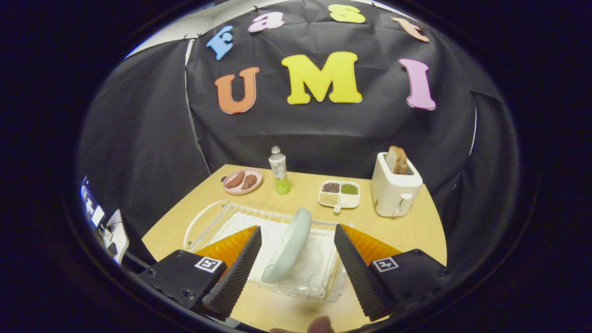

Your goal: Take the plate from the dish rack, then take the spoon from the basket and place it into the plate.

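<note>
A pale green plate (289, 249) stands on its edge, leaning, in the white wire dish rack (231, 210) on the wooden table (411, 231). My gripper (298, 227) is open, its two fingers spread wide on either side of the plate without touching it. The plate's upper rim reaches just beyond the fingertips. A faint pale spoon-like shape (317, 280) lies in the rack's white tray near the right finger; it is too dim to be sure of.
Beyond the rack stand a pink plate with brown food (243, 180), a small bottle (279, 171), a divided dish of grains (339, 193) and a white toaster holding bread (395, 189). A person's fingertip (321, 326) shows below the fingers.
</note>
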